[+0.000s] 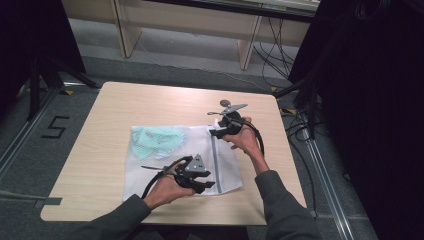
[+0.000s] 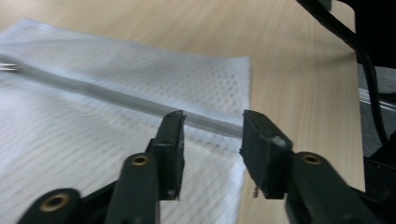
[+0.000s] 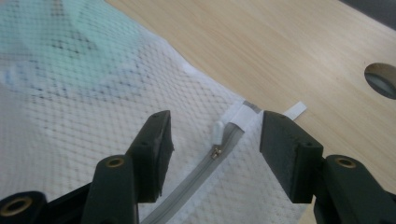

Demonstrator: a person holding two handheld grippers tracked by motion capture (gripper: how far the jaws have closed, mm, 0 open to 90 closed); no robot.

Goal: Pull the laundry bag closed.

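A white mesh laundry bag (image 1: 150,170) lies flat on the wooden table (image 1: 125,105), with a mint green garment (image 1: 155,139) inside at its far left. A grey zipper (image 1: 215,160) runs along the bag's right side. My left gripper (image 1: 209,180) hovers open over the near end of that zipper (image 2: 116,98), with nothing between its jaws (image 2: 212,126). My right gripper (image 1: 216,130) stands open at the far end, its jaws (image 3: 215,119) either side of the white zipper pull (image 3: 217,133) and apart from it. The garment (image 3: 56,37) shows through the mesh.
A round hole (image 3: 380,79) is cut in the tabletop beyond the bag's far corner. Black cables and stands (image 1: 300,100) crowd the floor to the right of the table. Bare tabletop surrounds the bag on all sides.
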